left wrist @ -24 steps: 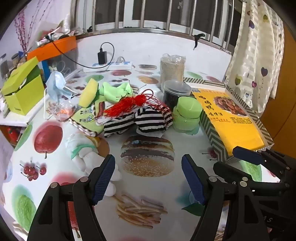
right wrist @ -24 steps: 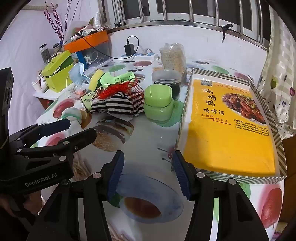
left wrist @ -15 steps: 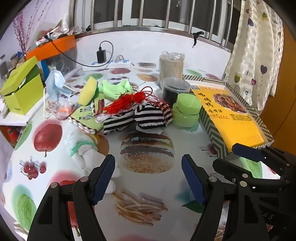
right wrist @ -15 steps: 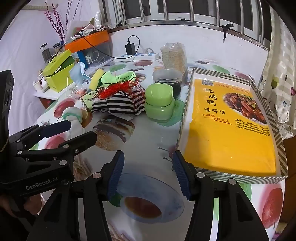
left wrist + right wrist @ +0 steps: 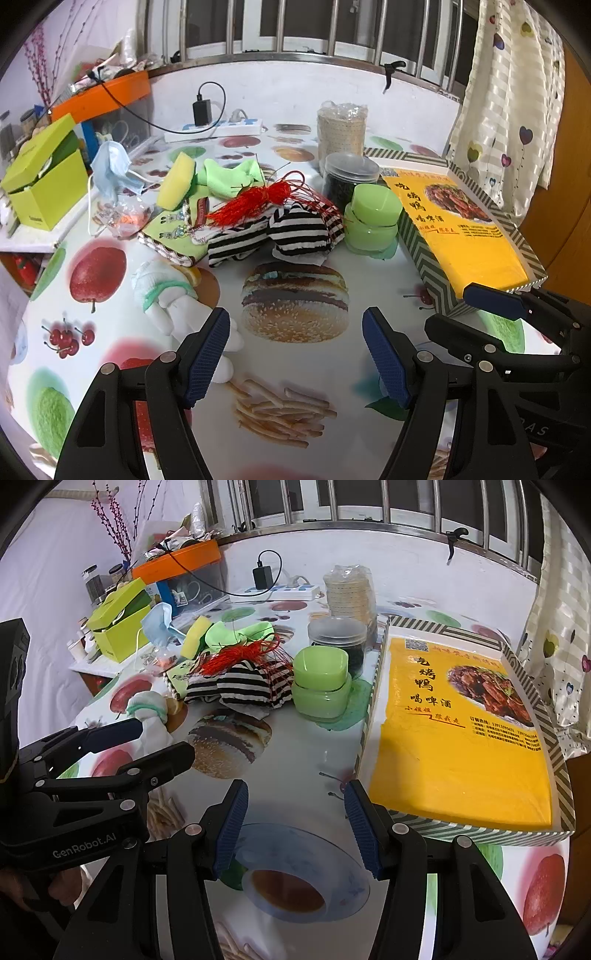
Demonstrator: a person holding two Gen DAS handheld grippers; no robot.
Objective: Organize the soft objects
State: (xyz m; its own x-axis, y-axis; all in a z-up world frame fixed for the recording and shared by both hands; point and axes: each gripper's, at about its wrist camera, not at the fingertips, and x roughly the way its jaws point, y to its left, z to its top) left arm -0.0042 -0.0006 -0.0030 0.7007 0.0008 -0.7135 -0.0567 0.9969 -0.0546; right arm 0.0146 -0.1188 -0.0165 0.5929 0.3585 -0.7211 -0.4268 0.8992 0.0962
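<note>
A heap of soft things lies mid-table: a black-and-white striped cloth (image 5: 273, 236) (image 5: 236, 686) with a red tassel (image 5: 251, 201) on top, a light green cloth (image 5: 225, 177), a yellow sponge (image 5: 175, 181) and a blue face mask (image 5: 110, 166). Nearer, a white-and-green rolled sock (image 5: 173, 302) (image 5: 151, 709) lies beside my left gripper's left fingertip. My left gripper (image 5: 295, 354) hangs open over the printed burger, holding nothing. My right gripper (image 5: 293, 823) is open and empty near the front edge, beside the yellow box (image 5: 458, 731).
A green lidded tub (image 5: 373, 221) and a dark jar (image 5: 349, 177) stand right of the heap. A lime box (image 5: 44, 177) sits far left, a power strip (image 5: 218, 127) at the back wall. A curtain (image 5: 509, 92) hangs right.
Both grippers stayed open. The left wrist view has drawn back slightly from the heap; the right gripper has hardly moved.
</note>
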